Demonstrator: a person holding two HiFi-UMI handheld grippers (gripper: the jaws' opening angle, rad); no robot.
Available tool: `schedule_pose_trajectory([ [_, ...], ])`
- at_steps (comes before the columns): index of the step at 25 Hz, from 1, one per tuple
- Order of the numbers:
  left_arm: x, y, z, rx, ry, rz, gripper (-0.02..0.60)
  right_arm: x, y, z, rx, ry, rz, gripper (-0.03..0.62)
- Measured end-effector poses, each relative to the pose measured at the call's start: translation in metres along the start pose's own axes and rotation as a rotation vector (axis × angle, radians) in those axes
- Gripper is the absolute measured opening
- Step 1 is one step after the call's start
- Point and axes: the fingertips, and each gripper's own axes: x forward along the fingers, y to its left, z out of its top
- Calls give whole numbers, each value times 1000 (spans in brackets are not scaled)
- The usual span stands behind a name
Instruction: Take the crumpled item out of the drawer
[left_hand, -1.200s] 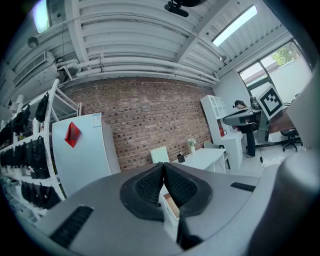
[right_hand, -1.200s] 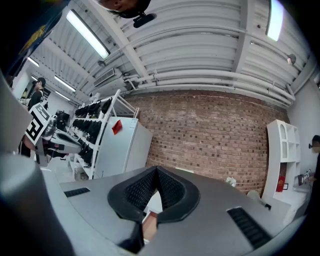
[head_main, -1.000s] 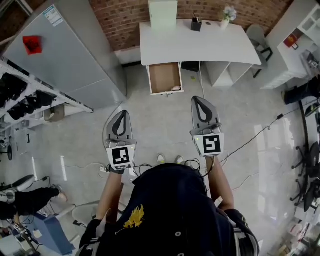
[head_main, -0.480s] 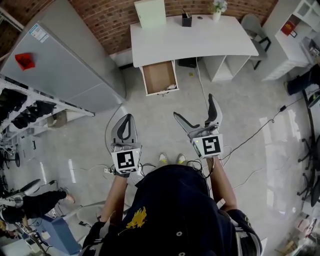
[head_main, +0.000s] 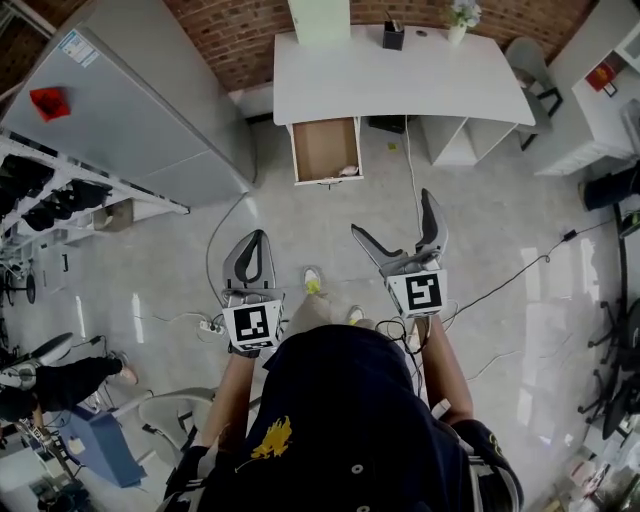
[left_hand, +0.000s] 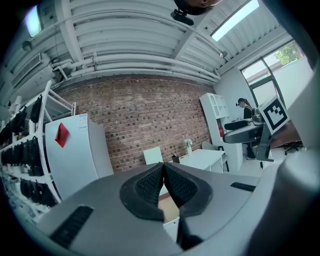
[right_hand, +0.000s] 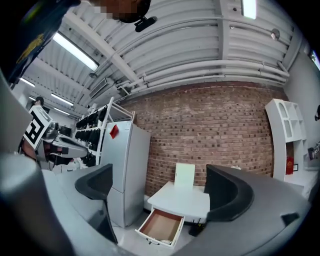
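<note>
The wooden drawer (head_main: 322, 148) stands pulled out from the white desk (head_main: 400, 80), far ahead across the floor. A small pale crumpled item (head_main: 348, 171) lies in its front right corner. The right gripper view also shows the drawer (right_hand: 159, 225) and the crumpled item (right_hand: 165, 242) between the jaws, at a distance. My right gripper (head_main: 393, 215) is held at waist height, open wide and empty. My left gripper (head_main: 250, 262) is beside it, shut with nothing in it; its pads (left_hand: 150, 182) meet in the left gripper view.
A grey fridge (head_main: 130, 110) stands left of the desk, with shoe racks (head_main: 50, 190) beyond it. On the desk are a pale green board (head_main: 320, 18), a pen holder (head_main: 393, 37) and a small plant (head_main: 460, 18). Cables (head_main: 520, 275) run over the floor at the right.
The right gripper's jaws have gone from shut to wide open. The person has stepped toward the desk, one foot now forward. The left gripper stays shut.
</note>
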Motion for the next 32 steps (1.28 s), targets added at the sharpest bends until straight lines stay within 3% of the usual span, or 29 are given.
schedule_pose_trajectory([
  [8,78,62,-45,-74,14,18,18,105,0,-22,-85,39,28,575],
  [12,141,116,-73,-198,28,0,18,174,3,-49,-139,140,-4,575],
  [16,207,134,-88,-109,20,-108,18,237,10,-86,-222,283,47,575],
  [18,237,138,-94,-114,7,-164,18,264,9,-111,-287,363,85,574],
  [22,288,141,-95,-118,-29,-186,18,302,-9,-178,-294,514,135,571],
  [26,332,131,-114,-176,8,-191,18,328,-37,-245,-287,641,184,535],
  [29,355,122,-128,-134,44,-191,19,345,-48,-303,-279,722,237,491],
  [32,372,113,-145,-148,81,-178,20,357,-52,-371,-289,818,323,445],
])
